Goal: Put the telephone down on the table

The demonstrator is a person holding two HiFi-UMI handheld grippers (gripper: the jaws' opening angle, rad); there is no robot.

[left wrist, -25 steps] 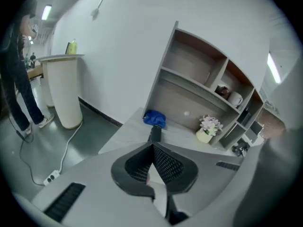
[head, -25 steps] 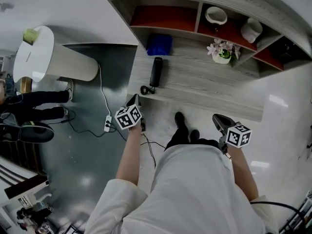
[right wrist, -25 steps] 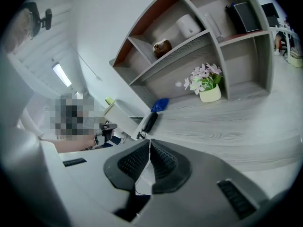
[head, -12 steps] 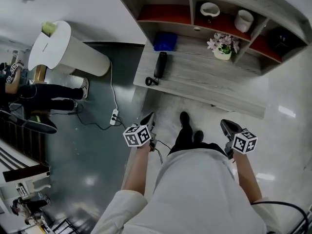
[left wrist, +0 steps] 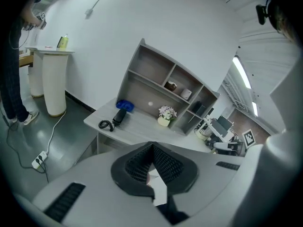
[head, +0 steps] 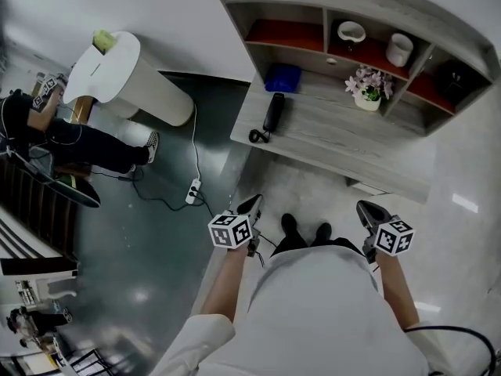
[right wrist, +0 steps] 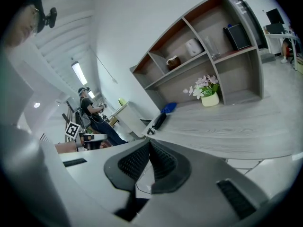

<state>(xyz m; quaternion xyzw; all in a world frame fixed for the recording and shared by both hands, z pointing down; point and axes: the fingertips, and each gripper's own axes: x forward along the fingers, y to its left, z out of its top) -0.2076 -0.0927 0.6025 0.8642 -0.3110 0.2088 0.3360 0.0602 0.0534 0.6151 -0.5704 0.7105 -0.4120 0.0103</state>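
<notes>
Head view shows the telephone [head: 274, 112] lying flat on the grey wooden counter [head: 344, 147], near its left end and well apart from both tools. It is a slim black handset, long and narrow, with a short coiled cord [head: 256, 136] curled at the end that is nearer to the counter's front edge. Its long axis runs from the front edge toward the shelf [head: 329, 22] at the back, a little tilted, and the far end points to a blue object [head: 282, 77] that sits just behind it. A flower pot [head: 365, 94] stands farther to the right on the same counter. The left tool [head: 252, 205] is held low in front of the person, its jaws closed together with nothing between them. The right tool [head: 368, 210] has its jaws together too and holds nothing.
</notes>
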